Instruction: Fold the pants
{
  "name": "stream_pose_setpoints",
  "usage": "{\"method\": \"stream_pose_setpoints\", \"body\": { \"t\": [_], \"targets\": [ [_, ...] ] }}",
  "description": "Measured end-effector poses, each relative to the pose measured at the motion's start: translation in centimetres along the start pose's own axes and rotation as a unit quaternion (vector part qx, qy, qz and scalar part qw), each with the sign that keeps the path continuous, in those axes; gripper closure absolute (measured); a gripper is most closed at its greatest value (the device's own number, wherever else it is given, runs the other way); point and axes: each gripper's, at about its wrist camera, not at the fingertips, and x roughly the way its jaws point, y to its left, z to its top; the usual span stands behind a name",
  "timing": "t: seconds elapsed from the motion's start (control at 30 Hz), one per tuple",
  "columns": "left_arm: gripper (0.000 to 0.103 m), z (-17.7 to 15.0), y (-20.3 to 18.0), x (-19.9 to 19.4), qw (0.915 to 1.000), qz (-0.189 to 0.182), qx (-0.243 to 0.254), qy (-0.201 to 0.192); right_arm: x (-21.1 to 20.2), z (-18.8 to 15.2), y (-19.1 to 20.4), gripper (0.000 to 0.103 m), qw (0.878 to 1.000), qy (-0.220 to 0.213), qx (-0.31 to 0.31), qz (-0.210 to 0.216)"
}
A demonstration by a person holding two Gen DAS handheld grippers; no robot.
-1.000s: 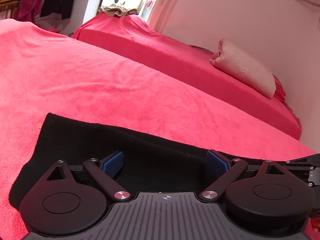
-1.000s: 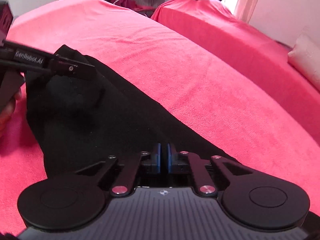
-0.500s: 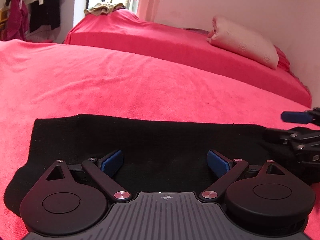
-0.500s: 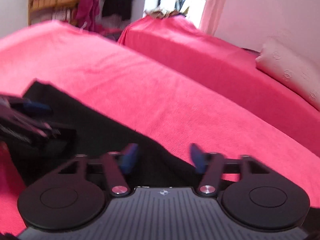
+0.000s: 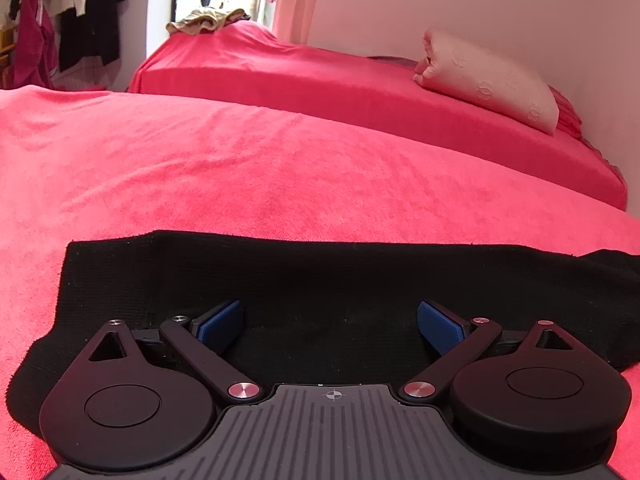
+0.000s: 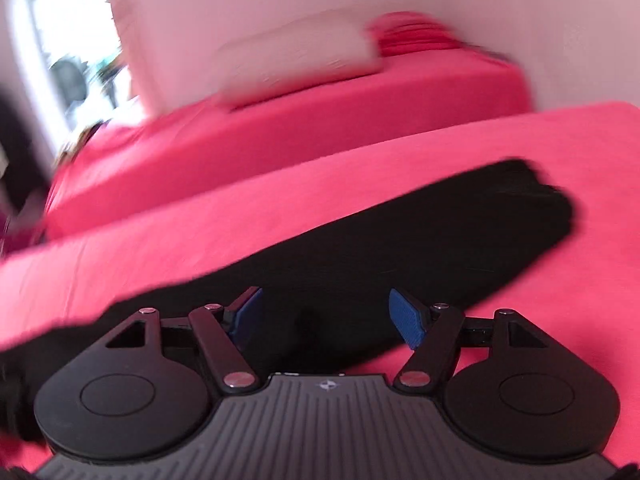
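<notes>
The black pants (image 5: 312, 280) lie flat on the red bed cover as a long folded strip. In the left wrist view my left gripper (image 5: 330, 326) is open and empty, low over the near edge of the pants. In the blurred right wrist view the pants (image 6: 420, 232) stretch away to the upper right, ending in a rounded fold. My right gripper (image 6: 326, 314) is open and empty just above the near part of the strip.
The red bed cover (image 5: 240, 168) spreads wide beyond the pants. A second red bed (image 5: 360, 84) stands behind with a white pillow (image 5: 484, 80) by the wall. Clothes (image 5: 60, 32) hang at the far left, and a beige garment (image 5: 208, 24) lies on the far bed.
My right gripper opened and let go of the pants, then swung to the right along the strip. The left gripper stayed open and levelled out over the pants.
</notes>
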Motion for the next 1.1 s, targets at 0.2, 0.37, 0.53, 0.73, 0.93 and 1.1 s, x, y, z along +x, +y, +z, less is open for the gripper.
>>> {"method": "stream_pose_setpoints", "body": {
  "t": [0.2, 0.37, 0.53, 0.73, 0.93, 1.1],
  "targets": [
    [0.0, 0.0, -0.1, 0.0, 1.0, 0.001, 0.001, -0.001, 1.6, 0.8, -5.3, 0.027, 0.985, 0.078, 0.155, -0.015],
    [0.0, 0.0, 0.0, 0.0, 1.0, 0.0, -0.001, -0.003, 4.7, 1.6, -4.6, 0.026, 0.988, 0.035, 0.148, -0.015],
    [0.0, -0.1, -0.1, 0.1, 1.0, 0.002, 0.001, -0.004, 6.2, 1.8, -3.5, 0.004, 0.988, 0.003, 0.152, -0.02],
    [0.0, -0.1, -0.1, 0.1, 1.0, 0.003, 0.001, -0.004, 6.2, -0.1, -5.4, 0.076, 0.982, -0.048, 0.185, -0.008],
    [0.0, -0.1, -0.2, 0.0, 1.0, 0.004, 0.002, -0.005, 6.8, 0.5, -8.4, 0.041, 0.96, -0.05, 0.265, 0.075],
    [0.0, -0.1, -0.2, -0.1, 1.0, 0.006, 0.001, -0.006, 7.5, 1.6, -6.2, 0.083, 0.977, -0.035, 0.209, -0.008]
  ]
}}
